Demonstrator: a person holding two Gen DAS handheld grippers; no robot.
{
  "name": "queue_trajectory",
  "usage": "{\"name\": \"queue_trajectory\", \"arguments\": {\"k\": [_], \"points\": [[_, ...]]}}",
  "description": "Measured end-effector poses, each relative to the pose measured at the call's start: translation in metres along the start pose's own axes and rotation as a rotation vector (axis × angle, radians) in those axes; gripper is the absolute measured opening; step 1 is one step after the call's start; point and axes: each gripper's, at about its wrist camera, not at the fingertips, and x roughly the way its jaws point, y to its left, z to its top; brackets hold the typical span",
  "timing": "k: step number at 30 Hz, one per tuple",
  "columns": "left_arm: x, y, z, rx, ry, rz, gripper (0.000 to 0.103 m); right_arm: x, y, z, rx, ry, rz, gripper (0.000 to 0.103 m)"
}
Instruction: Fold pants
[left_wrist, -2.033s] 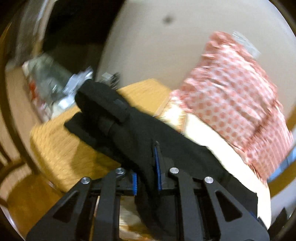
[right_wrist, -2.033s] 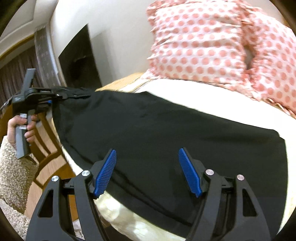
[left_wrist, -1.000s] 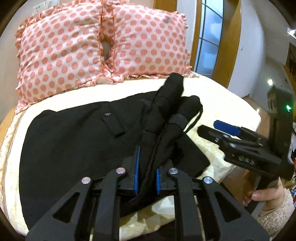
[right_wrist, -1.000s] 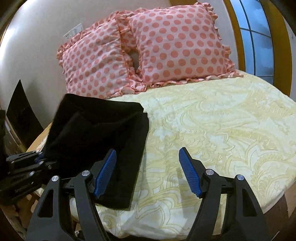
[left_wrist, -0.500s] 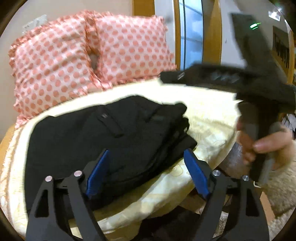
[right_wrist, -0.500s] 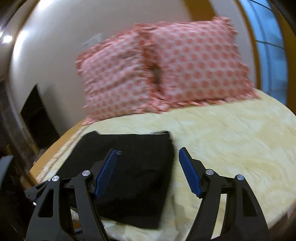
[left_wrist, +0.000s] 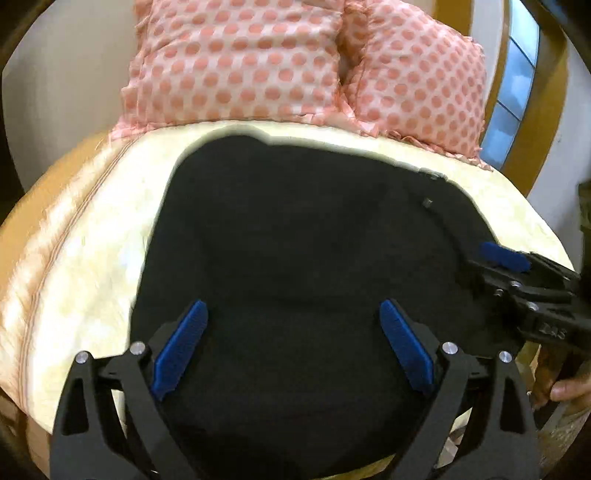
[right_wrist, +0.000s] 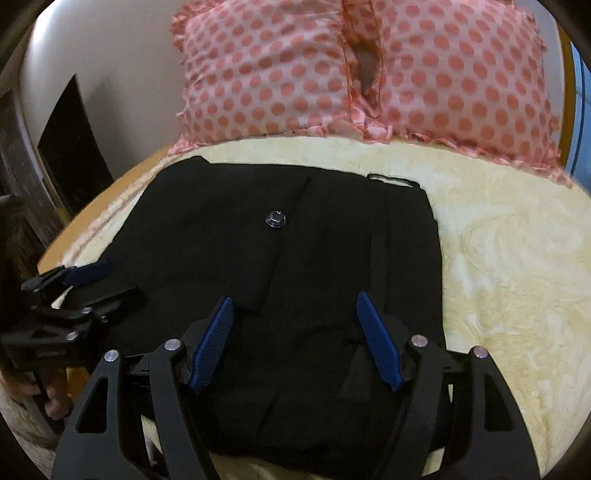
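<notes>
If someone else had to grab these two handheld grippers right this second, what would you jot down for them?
Left gripper: open, holding nothing, over the near-left part of the pants.
Right gripper: open, holding nothing, over the near-right part.
Pants: black, lying on the cream bedspread as a compact, roughly square folded stack, button facing up, in front of two pink polka-dot pillows.
Done: the pants look folded into layers and set down.
Left: probably only smoothing or squaring the near edge, which looks a bit bunched; check whether one more fold is wanted.
</notes>
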Motion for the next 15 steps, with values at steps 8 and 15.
{"name": "queue_trajectory", "arguments": {"k": [8,15], "points": [[-0.009,-0.004,0.005,0.015,-0.045,0.058,0.101,-0.003,0.012,0.003,-0.028,0.031,-0.069,0.080],[0.000,0.005,-0.001,0.016,-0.019,0.000,0.101,-0.031,-0.021,0.031,0.099,-0.029,0.001,0.084]]}}
